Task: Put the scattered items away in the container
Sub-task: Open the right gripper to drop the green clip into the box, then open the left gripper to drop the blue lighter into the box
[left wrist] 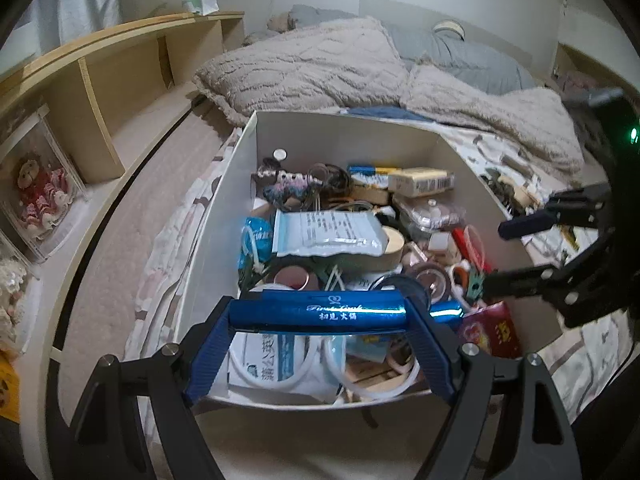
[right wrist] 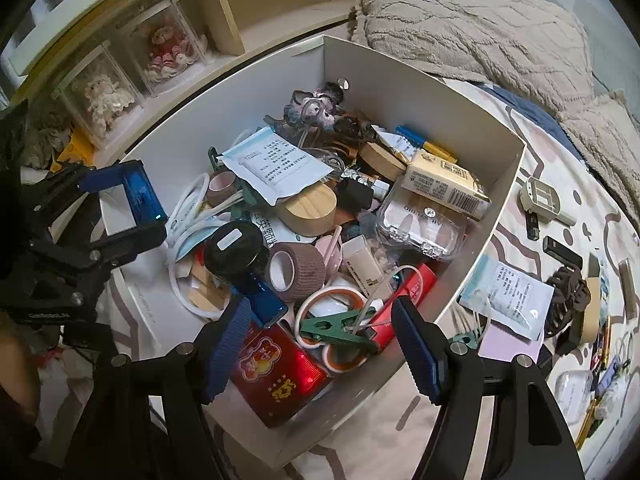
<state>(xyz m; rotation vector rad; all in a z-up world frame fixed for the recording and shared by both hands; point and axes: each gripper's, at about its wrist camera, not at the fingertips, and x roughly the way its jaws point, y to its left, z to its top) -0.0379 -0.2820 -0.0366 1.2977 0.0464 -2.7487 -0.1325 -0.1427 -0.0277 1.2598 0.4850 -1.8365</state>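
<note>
left gripper (left wrist: 320,316) clamps blue tube (left wrist: 320,311) over box (left wrist: 224,216) | right gripper (right wrist: 320,340) wide apart, holding nothing, green clip (right wrist: 340,326) apparently loose below

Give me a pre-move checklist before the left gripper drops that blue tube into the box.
1. Left gripper clamped on blue tube: ok.
2. Tube over the box, inside its walls: ok.
3. Right gripper open, nothing between its pads: ok.
4. Right gripper out of the tube's drop path: cannot tell.
5. Green clothespin lying in the box: ok.
6. All items gathered: not ok, sachet remains on the bedsheet.
</note>
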